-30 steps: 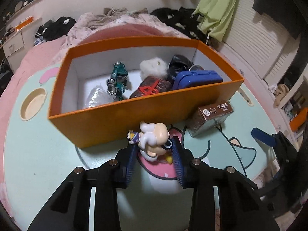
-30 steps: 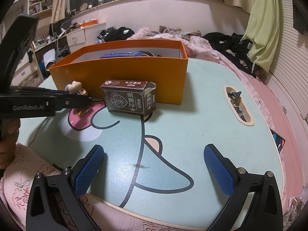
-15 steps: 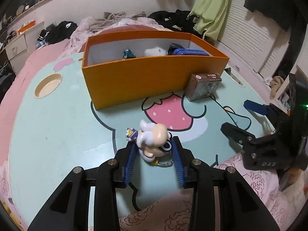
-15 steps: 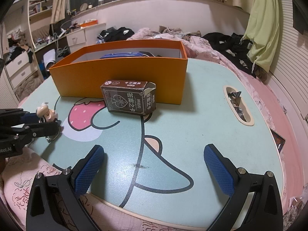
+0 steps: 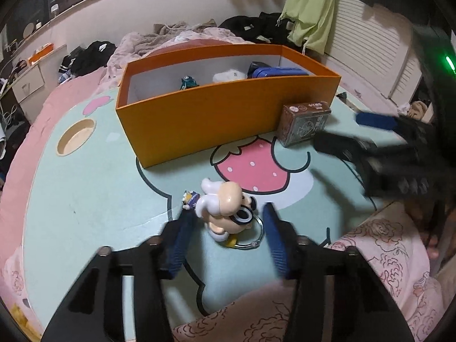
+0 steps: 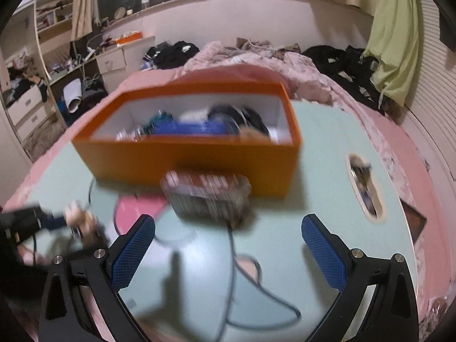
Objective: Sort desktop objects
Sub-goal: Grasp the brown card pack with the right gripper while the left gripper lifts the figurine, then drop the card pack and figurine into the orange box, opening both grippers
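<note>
Both grippers are black plastic frames with two angled arms each, tipped by blue pads with a fine cross-hatched texture. On the right gripper [image 6: 228, 245] round silver screw heads sit at the joints, two on each arm. The left gripper [image 5: 226, 239] shows the same screws and darker, blurred blue pads. A green light glows on the right gripper's body in the left wrist view.

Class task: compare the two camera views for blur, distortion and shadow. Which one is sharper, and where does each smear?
Left wrist view: mostly sharp, the orange box and figurine crisp; only the right gripper smears. Right wrist view: motion blur over the box, brown carton and table, its own jaws sharp, their shadow on the table. Both views bend straight lines.
</note>
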`<act>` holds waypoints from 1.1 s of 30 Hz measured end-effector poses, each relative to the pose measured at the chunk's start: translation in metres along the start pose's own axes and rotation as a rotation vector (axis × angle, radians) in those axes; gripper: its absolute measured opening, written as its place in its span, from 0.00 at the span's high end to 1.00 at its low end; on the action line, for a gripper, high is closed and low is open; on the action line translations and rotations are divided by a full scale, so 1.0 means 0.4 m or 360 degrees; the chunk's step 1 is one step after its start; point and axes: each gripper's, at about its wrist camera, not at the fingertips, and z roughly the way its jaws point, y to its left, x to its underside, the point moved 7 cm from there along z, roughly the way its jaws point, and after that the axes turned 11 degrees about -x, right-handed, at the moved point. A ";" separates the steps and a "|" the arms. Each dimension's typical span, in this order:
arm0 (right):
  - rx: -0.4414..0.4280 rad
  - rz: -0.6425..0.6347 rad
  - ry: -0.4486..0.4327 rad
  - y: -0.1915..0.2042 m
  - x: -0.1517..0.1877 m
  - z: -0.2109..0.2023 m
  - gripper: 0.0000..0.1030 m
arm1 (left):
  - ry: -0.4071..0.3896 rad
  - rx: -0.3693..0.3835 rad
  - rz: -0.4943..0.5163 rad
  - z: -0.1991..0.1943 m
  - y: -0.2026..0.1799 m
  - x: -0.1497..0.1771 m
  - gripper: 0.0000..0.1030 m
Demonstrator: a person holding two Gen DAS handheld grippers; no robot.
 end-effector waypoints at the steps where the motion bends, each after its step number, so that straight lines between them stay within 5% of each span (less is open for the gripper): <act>1: 0.0030 0.0002 0.0004 0.003 -0.017 0.012 0.00 | -0.0003 0.0013 -0.0007 0.000 0.001 -0.001 0.63; 3: 0.0082 0.0025 0.0035 -0.001 -0.036 0.040 0.01 | -0.0007 0.0034 -0.0021 0.000 0.004 -0.001 0.64; 4: 0.0099 0.0043 0.0064 -0.003 -0.044 0.058 0.12 | -0.0009 0.0043 -0.0027 0.000 0.005 -0.001 0.64; 5: 0.0098 0.0048 0.0085 -0.005 -0.042 0.067 0.41 | -0.0010 0.0050 -0.0031 0.001 0.006 -0.001 0.64; 7: 0.0089 0.0054 0.0118 -0.002 -0.030 0.078 0.45 | -0.0012 0.0051 -0.0034 0.001 0.007 -0.001 0.64; 16: -0.0140 -0.0043 -0.0044 0.069 -0.006 -0.046 0.46 | -0.0101 0.0059 -0.0089 -0.046 0.026 -0.018 0.64; 23: -0.0166 -0.0059 -0.0275 0.069 -0.209 -0.142 0.45 | -0.0250 0.0138 -0.0158 -0.114 0.046 -0.187 0.64; 28: -0.0145 -0.0003 -0.0193 0.033 -0.307 -0.043 0.44 | -0.0243 0.0093 -0.0244 -0.057 0.075 -0.325 0.63; 31: -0.0144 0.0087 0.0010 -0.002 -0.288 0.061 0.25 | -0.0101 -0.0032 -0.0289 0.046 0.093 -0.336 0.47; 33: -0.0093 0.0154 0.0094 -0.033 -0.268 0.108 0.25 | -0.0051 -0.0064 -0.0297 0.081 0.102 -0.324 0.46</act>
